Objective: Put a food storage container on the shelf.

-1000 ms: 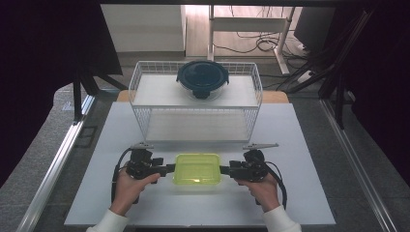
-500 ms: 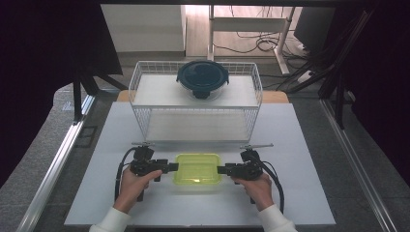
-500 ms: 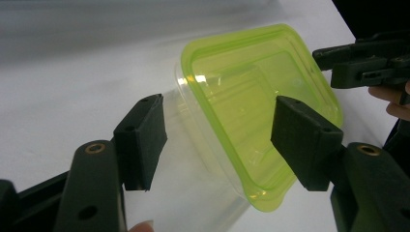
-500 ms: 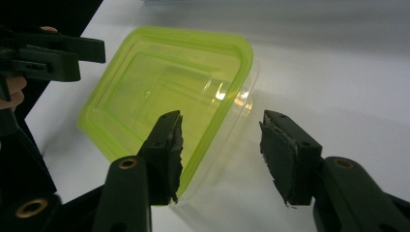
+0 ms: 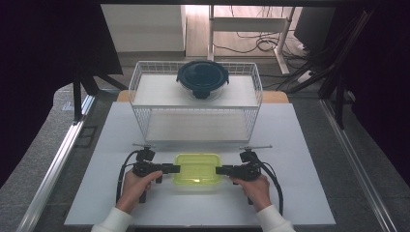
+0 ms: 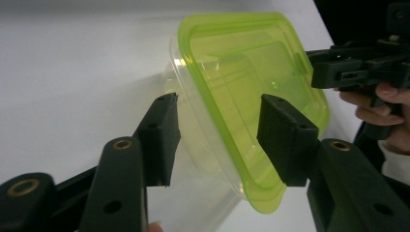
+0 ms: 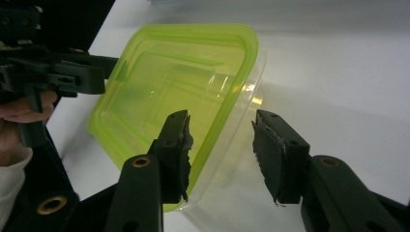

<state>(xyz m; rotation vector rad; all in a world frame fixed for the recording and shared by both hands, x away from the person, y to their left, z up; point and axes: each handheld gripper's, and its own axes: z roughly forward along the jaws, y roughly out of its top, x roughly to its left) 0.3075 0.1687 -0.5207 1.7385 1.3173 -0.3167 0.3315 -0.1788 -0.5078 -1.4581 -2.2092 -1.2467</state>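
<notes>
My left gripper [image 5: 173, 168] lies level over the white table [image 5: 309, 193], pointing inward at the left end of the lime-lidded container [image 5: 197, 168]. Its jaws have just been closing and now stand about half open, one on each side of the container's end: in the left gripper view [image 6: 217, 137] one pad sits against the clear side wall and the other over the green lid's edge. Whether the pads already press I cannot tell; they look to be at the surface, not squeezing it out of shape.

The container rests on the table near my edge, between the two tools, well in front of the white wire basket [image 5: 145, 121]. It is a shallow rectangular tub of clear plastic with rounded corners, closed by a translucent yellow-green lid with a raised rim and a stepped panel in the middle. The lid sits on evenly all round. On the basket's upper shelf stands a round dark-lidded bowl [image 5: 202, 79].

My right gripper [image 5: 221, 170] mirrors the left, pointing inward at the container's right end. Its jaws too have just been closing and stand roughly half open around that end. In the right gripper view [image 7: 220, 147] one pad lies over the lid's edge; the other stands just clear of the tub wall, with a gap showing.
</notes>
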